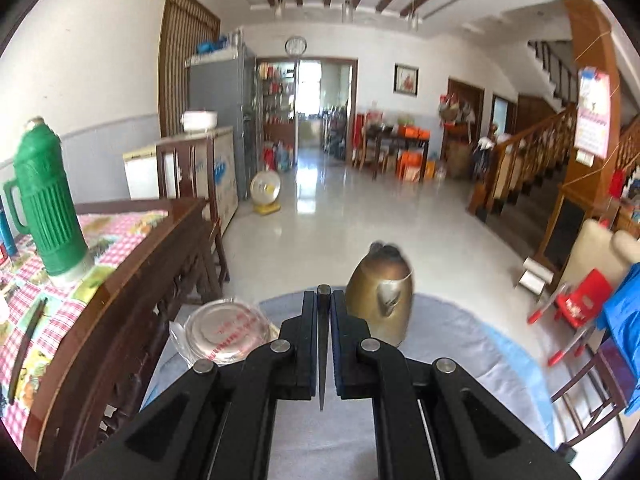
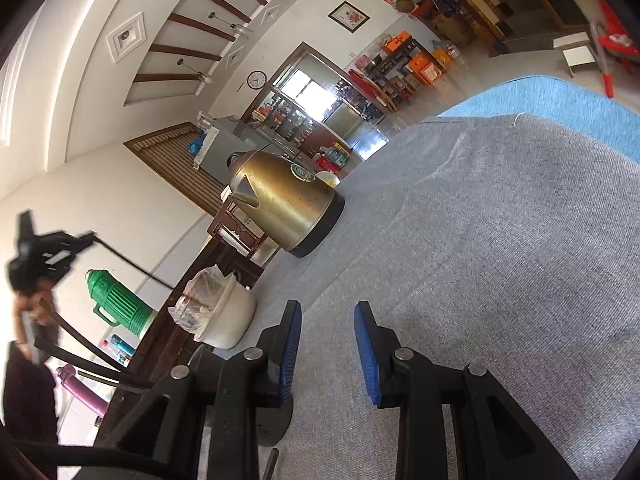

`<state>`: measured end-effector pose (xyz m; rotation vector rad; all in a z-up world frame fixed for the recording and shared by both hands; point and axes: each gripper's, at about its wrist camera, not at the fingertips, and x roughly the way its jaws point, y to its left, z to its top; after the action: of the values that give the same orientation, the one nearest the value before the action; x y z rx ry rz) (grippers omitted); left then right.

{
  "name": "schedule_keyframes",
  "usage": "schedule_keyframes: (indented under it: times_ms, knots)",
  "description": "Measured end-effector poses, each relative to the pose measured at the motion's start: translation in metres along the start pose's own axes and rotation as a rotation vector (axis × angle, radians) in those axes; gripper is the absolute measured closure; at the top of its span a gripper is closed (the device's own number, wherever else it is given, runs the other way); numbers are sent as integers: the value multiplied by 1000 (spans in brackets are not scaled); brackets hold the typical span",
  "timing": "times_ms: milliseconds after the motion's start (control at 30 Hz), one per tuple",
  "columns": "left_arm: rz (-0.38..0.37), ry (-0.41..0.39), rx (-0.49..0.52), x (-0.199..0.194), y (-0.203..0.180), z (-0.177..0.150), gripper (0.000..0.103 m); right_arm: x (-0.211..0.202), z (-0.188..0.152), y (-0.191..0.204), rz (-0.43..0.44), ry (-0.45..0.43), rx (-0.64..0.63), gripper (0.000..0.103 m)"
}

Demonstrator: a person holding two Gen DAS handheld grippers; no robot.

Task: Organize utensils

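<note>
Left tool clenched on a thin dark utensil, probably a chopstick, though it shows edge-on only; it stands upright between the pads, raised over the grey-clothed bench. Brass kettle at 1 o'clock just past the fingertips, plastic-wrapped bowl at 10 o'clock. Green thermos far at 9 o'clock on the checkered side table. Right tool released, blue pads apart, nothing between, low over the bench. From there the kettle sits at 11 o'clock and the bowl at 10 o'clock.
</note>
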<state>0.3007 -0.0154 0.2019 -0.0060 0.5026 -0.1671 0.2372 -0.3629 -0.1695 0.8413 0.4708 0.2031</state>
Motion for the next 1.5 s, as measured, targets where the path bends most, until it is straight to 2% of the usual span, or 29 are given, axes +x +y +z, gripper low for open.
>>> schedule_keyframes:
  times_ms: [200, 300, 467, 667, 933, 1033, 1100, 1167, 1233, 1300, 1333, 1433, 1500]
  knots:
    - [-55, -31, 16, -39, -26, -5, 97, 0, 1, -5, -15, -5, 19, 73]
    - [-80, -19, 20, -55, -40, -16, 97, 0, 2, -9, -12, -6, 35, 73]
    - [-125, 32, 14, -57, -57, -44, 97, -3, 2, -11, -8, -10, 46, 73]
    - [-121, 84, 29, -44, -78, -76, 97, -6, 1, -11, 6, -11, 50, 73]
    - [-71, 160, 101, -37, -90, -117, 96, -4, 2, -11, 10, -9, 59, 73]
    - [-75, 141, 121, -57, -86, -123, 89, -3, 2, -11, 12, -6, 61, 72]
    - [-74, 104, 137, -76, -84, -126, 71, -4, 2, -11, 12, -6, 58, 72]
    - [-68, 50, 152, -105, -80, -133, 66, -4, 1, -10, 11, -6, 55, 73]
    - [-70, 13, 161, -129, -75, -142, 65, -5, 1, -9, 6, -8, 50, 73]
    - [-60, -16, 163, -155, -67, -159, 53, -7, 0, -7, -8, -15, 37, 73]
    - [-46, -25, 167, -166, -63, -171, 53, -8, -1, -5, -13, -18, 29, 73]
    - [-32, 19, 155, -179, -49, -207, 53, -19, -7, 3, -53, -16, -4, 73]
    - [-43, 82, 135, -178, -37, -232, 53, -34, -14, 7, -55, -18, -11, 73]
